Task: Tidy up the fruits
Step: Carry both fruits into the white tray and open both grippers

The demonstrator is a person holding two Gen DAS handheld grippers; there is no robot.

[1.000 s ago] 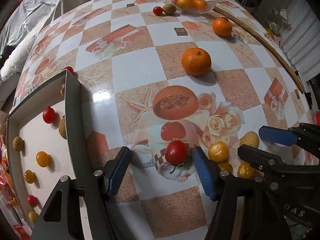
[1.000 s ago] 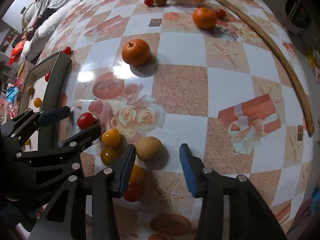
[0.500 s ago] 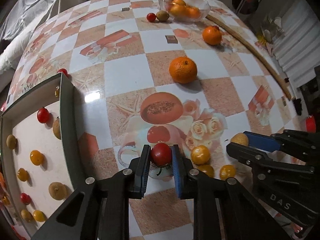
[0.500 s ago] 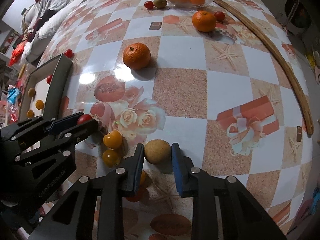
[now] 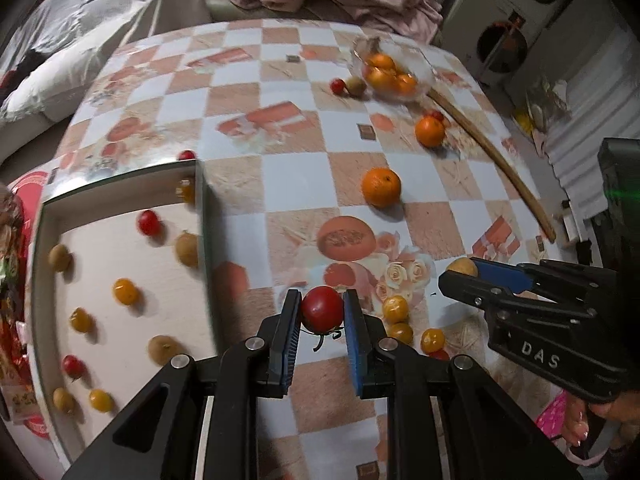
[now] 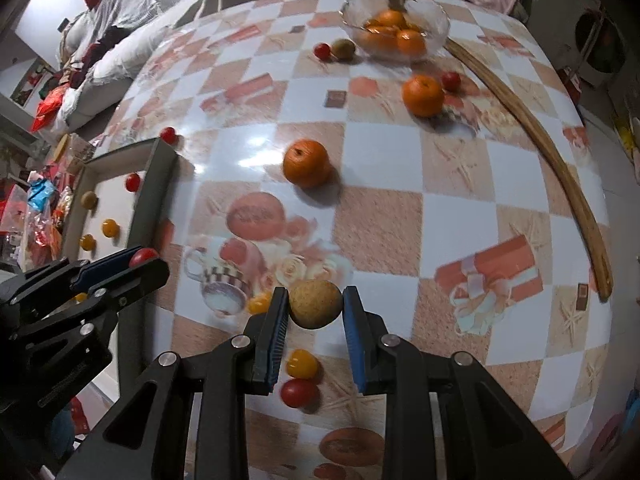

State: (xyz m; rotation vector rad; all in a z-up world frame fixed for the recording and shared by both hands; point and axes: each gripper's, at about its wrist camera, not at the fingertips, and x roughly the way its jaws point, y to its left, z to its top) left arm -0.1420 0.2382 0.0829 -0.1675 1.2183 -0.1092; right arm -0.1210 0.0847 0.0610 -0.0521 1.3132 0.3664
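- While both tools are working over the checkered, fruit-printed tablecloth [image 6: 400,168], the left gripper [image 5: 321,316] is pinching a small red cherry tomato [image 5: 322,308] between its blue pads, the fruit sitting at the very fingertips.
- The right gripper [image 6: 315,306] is clamping a round tan, rough-skinned fruit [image 6: 316,303] squarely between its fingertips.
- Loose yellow cherry tomatoes [image 5: 395,309] and one red tomato [image 6: 299,393] are lying on the cloth just beside and beneath the two tools.
- A shallow grey-rimmed rectangular tray [image 5: 202,216] is sitting to the left gripper's left, carrying scattered red, yellow and tan fruits.
- Two loose oranges, the nearer orange [image 6: 306,163] and the farther orange [image 6: 423,95], are resting well apart from the grippers.
- A clear glass bowl [image 6: 438,20] of oranges is standing at the table's far side, near a curved wooden stick [image 6: 560,168].
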